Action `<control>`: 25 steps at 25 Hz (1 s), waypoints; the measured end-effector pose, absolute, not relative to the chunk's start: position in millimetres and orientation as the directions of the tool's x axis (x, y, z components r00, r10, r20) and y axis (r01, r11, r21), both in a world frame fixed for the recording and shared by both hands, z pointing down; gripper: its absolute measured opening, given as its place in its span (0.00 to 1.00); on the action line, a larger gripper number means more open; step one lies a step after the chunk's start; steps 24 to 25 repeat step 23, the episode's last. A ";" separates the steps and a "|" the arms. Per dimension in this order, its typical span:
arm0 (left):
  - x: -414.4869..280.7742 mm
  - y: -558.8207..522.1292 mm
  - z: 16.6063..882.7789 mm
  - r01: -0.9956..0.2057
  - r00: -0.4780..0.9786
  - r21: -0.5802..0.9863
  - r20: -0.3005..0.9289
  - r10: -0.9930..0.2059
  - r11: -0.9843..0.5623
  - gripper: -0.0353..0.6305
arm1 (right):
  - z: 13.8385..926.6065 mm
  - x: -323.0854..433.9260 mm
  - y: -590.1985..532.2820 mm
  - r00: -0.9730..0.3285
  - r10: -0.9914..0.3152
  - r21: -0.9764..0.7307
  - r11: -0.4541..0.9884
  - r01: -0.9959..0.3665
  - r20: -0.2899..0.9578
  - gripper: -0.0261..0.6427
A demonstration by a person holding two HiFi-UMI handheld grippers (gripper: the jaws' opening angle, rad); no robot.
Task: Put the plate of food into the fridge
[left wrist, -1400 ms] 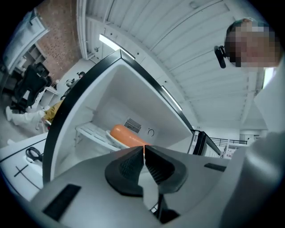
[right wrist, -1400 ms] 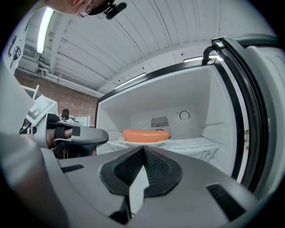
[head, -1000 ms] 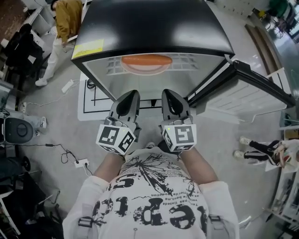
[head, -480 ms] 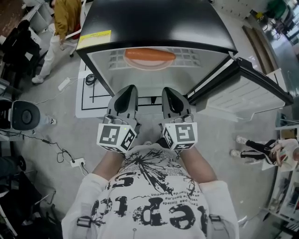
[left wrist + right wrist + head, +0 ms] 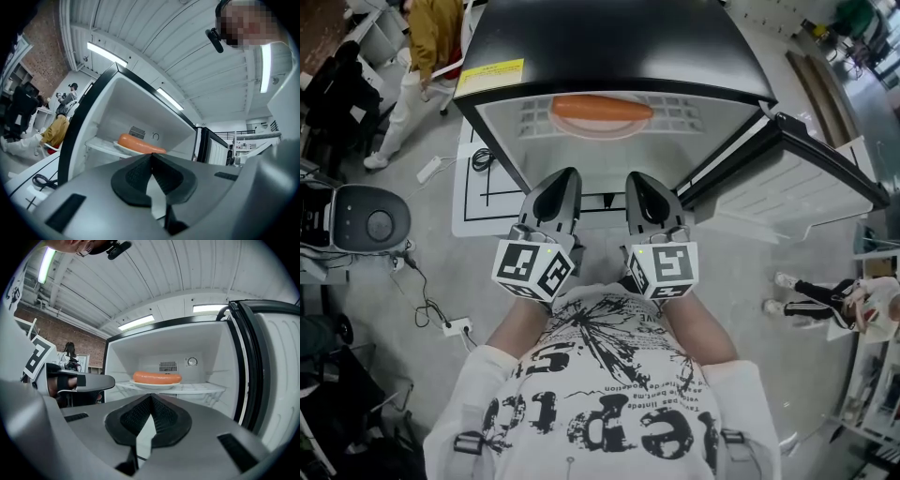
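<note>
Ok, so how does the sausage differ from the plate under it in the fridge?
The sausage is orange, long and rounded; the plate is pale, flat and shallow. The sausage lies on the plate, while the plate rests on the shelf. The sausage covers most of the plate, leaving mostly its rim visible. Both sit inside the open fridge.

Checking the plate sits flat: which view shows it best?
Right gripper view: the plate shows head-on, flat on the shelf. The head view catches it from above, part hidden by the fridge top; the left gripper view shows it aslant.
</note>
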State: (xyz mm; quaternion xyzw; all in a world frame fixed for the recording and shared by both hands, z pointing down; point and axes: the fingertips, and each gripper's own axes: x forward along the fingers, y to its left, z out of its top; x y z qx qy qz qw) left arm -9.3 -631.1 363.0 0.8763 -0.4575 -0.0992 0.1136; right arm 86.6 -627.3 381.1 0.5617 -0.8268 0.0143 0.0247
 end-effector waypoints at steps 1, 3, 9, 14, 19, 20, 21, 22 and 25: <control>-6.5 -630.0 363.2 -0.766 0.577 0.299 -0.070 -0.814 -0.568 0.06 | 380.2 86.4 -626.3 -0.370 -0.927 0.005 0.371 -0.929 0.056 0.04; -0.4 -627.6 362.3 -0.736 0.605 0.328 -0.074 -0.793 -0.593 0.06 | 376.9 84.7 -624.4 -0.377 -0.925 0.002 0.377 -0.926 0.049 0.04; 6.0 -627.1 358.3 -0.724 0.619 0.331 -0.077 -0.782 -0.605 0.06 | 368.9 79.8 -621.1 -0.379 -0.925 0.051 0.381 -0.923 0.033 0.04; 4.1 -630.2 358.8 -0.731 0.605 0.341 -0.078 -0.792 -0.591 0.06 | 372.0 75.9 -621.3 -0.376 -0.926 0.090 0.377 -0.922 0.031 0.04; 3.0 -629.9 360.7 -0.736 0.610 0.320 -0.068 -0.790 -0.596 0.06 | 372.4 76.5 -623.5 -0.368 -0.930 0.085 0.369 -0.926 0.029 0.04; 4.8 -629.6 361.2 -0.732 0.617 0.317 -0.064 -0.784 -0.603 0.06 | 372.0 77.0 -623.6 -0.364 -0.931 0.081 0.365 -0.927 0.029 0.04; 7.2 -629.0 361.7 -0.727 0.627 0.313 -0.060 -0.777 -0.611 0.06 | 371.7 77.5 -623.8 -0.361 -0.932 0.077 0.362 -0.929 0.030 0.04; 9.8 -628.4 362.2 -0.722 0.636 0.309 -0.056 -0.770 -0.619 0.06 | 371.4 78.0 -623.8 -0.357 -0.934 0.073 0.358 -0.931 0.031 0.04; 12.4 -627.7 362.7 -0.717 0.645 0.304 -0.052 -0.762 -0.628 0.06 | 371.2 78.5 -623.9 -0.353 -0.935 0.068 0.355 -0.932 0.032 0.04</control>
